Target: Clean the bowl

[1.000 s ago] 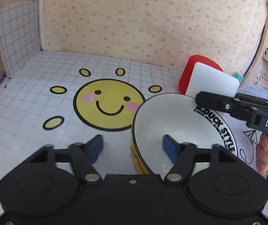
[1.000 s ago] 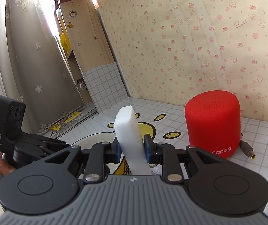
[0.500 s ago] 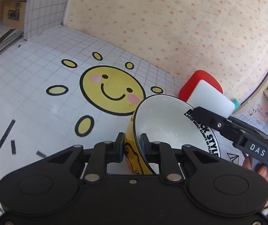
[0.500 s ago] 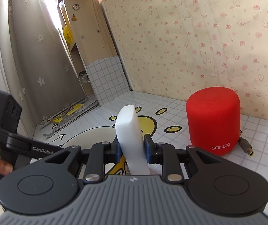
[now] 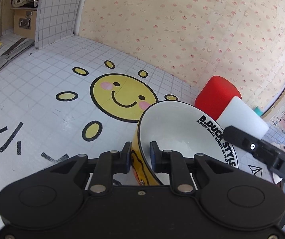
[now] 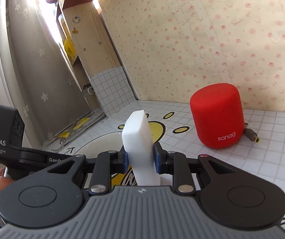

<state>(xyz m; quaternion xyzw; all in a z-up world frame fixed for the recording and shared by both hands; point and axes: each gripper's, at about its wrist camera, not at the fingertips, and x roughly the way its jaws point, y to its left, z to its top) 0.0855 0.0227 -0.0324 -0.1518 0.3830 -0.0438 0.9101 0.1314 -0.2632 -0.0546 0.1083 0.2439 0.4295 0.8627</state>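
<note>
The bowl (image 5: 174, 131) is white inside and yellow outside, with black "B.DUCK" lettering on its rim. My left gripper (image 5: 140, 155) is shut on its near rim, one finger outside and one inside, and holds it tilted. My right gripper (image 6: 140, 157) is shut on a white sponge (image 6: 140, 145) that stands upright between the pads. In the left wrist view the sponge (image 5: 244, 119) sits just past the bowl's far right rim. The bowl's white rim (image 6: 102, 145) shows low behind the sponge in the right wrist view.
A red cylindrical speaker (image 6: 217, 117) stands on the tiled mat near the wallpapered wall, with a cable plug (image 6: 252, 136) beside it; it also shows in the left wrist view (image 5: 216, 95). A smiley-sun print (image 5: 122, 97) marks the mat. A wooden shelf unit (image 6: 88, 59) stands at the left.
My left gripper closed on the bowl's rim and tilted the bowl up. The right gripper with the sponge stayed close to the bowl's far rim.
</note>
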